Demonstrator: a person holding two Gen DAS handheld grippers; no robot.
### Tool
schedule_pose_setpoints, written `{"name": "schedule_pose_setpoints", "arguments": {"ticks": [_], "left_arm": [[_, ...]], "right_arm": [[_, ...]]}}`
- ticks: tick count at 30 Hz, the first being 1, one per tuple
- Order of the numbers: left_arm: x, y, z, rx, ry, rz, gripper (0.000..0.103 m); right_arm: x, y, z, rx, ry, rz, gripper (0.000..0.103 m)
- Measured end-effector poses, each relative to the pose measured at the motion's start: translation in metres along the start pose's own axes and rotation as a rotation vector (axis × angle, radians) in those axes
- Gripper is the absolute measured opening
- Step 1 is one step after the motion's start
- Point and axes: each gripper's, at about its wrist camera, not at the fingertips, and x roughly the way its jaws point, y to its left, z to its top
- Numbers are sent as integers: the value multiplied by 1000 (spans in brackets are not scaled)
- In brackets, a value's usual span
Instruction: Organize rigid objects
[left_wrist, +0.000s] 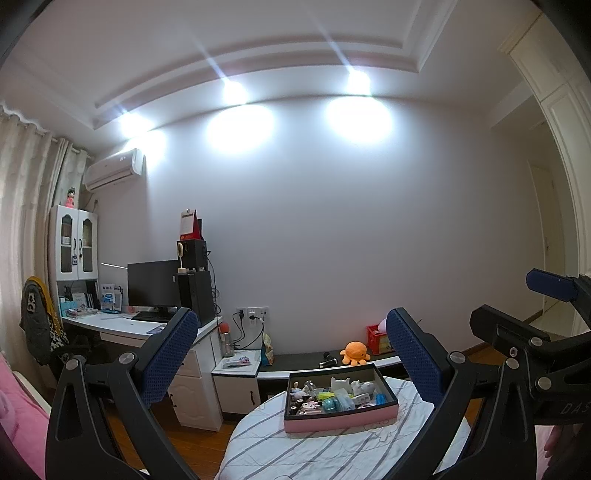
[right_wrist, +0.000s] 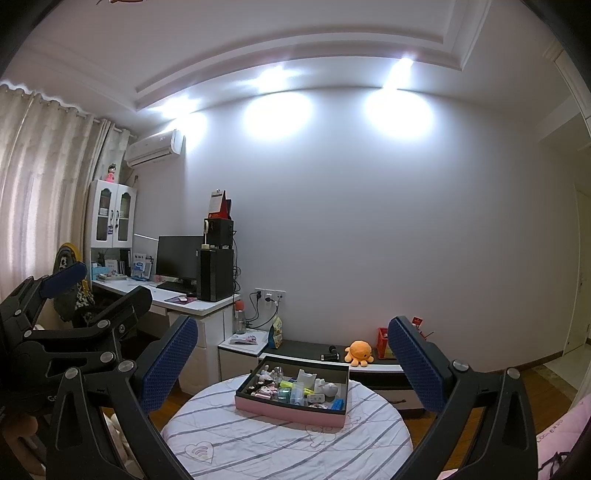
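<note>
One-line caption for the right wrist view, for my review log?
Open right gripper held above a round cloth-covered table, facing a pink box of small items; left gripper open alongside.

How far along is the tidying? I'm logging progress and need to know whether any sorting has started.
Nothing looks done: the pink box on the round table holds a loose jumble of small items. Nothing is in hand: the left gripper and right gripper hover short of the table, jaws wide apart and empty. All the sorting remains.
</note>
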Motion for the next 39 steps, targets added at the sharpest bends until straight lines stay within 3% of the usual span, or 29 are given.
{"name": "schedule_pose_setpoints", "arguments": {"ticks": [39], "left_arm": [[1, 12, -1, -32, -32, -15, 103]], "right_arm": [[5, 10, 1, -15, 27, -14, 103]]}}
